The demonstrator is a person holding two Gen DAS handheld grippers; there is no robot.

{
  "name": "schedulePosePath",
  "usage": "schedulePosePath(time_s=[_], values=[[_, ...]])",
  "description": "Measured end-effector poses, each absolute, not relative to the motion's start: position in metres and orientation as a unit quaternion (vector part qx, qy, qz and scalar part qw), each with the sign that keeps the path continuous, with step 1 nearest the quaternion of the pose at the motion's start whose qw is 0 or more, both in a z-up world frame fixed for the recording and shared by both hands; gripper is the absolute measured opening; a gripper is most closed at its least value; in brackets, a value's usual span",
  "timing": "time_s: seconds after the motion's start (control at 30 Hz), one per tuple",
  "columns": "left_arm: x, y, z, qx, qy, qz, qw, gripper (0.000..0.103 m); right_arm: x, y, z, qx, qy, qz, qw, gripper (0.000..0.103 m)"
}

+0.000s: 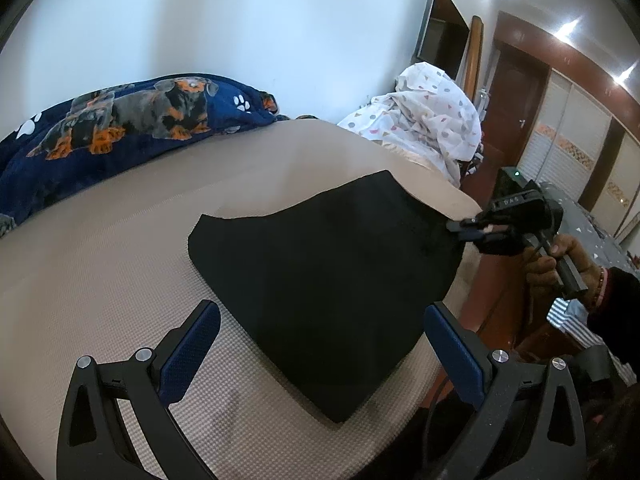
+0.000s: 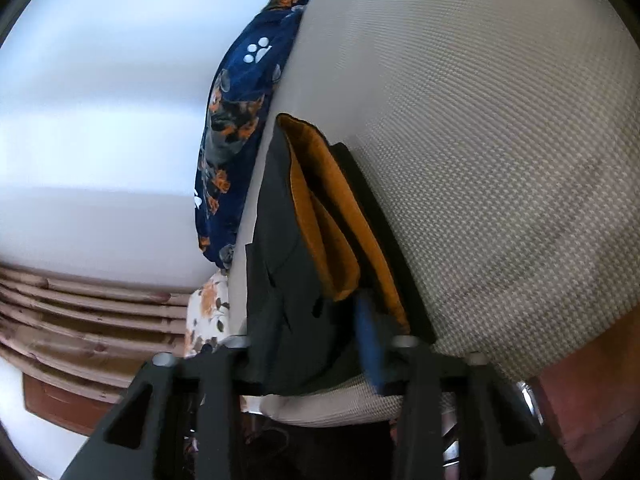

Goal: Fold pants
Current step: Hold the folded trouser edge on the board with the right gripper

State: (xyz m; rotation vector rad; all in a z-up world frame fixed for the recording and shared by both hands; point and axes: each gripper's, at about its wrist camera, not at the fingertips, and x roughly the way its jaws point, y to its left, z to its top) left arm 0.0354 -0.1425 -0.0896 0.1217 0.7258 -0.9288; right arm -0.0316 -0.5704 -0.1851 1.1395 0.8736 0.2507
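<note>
The black pants [image 1: 320, 280] lie folded on the bed [image 1: 100, 260], soft and limp. The right gripper [image 1: 466, 229] pinches their 3 o'clock edge, a sound hold; the left gripper [image 1: 320, 356] hovers wide open at 6 o'clock.

Ceiling lights [image 1: 568, 28] are glaring at the upper right of the left wrist view, washing the wall [image 1: 240, 20] pale blue-white. The black pants [image 1: 320, 280] are reading as a flat dark patch with hardly any detail. Fisheye lenses are bending both pictures and darkening their corners. In the right wrist view, the near claw [image 2: 312, 364] is smearing with blur, while the bed [image 2: 500, 140] weave is staying crisp.
</note>
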Motion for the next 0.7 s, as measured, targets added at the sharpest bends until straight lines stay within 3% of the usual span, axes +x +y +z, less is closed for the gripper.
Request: schedulePosePath(time_s=[0.23,0.47,0.7], values=[[0.038,-0.144,-0.086,0.055,0.347,-0.438,0.828,0.101,-0.058,-0.564,-0.161,0.541,0.361,0.116,0.751,0.01],[0.041,-0.157,-0.101,0.068,0.358,-0.443,0.819,0.101,-0.07,-0.576,-0.224,0.594,0.386,0.078,0.701,0.009],[0.052,-0.168,-0.125,0.073,0.386,-0.433,0.811,0.101,-0.065,-0.575,-0.214,0.576,0.399,0.075,0.71,0.01]])
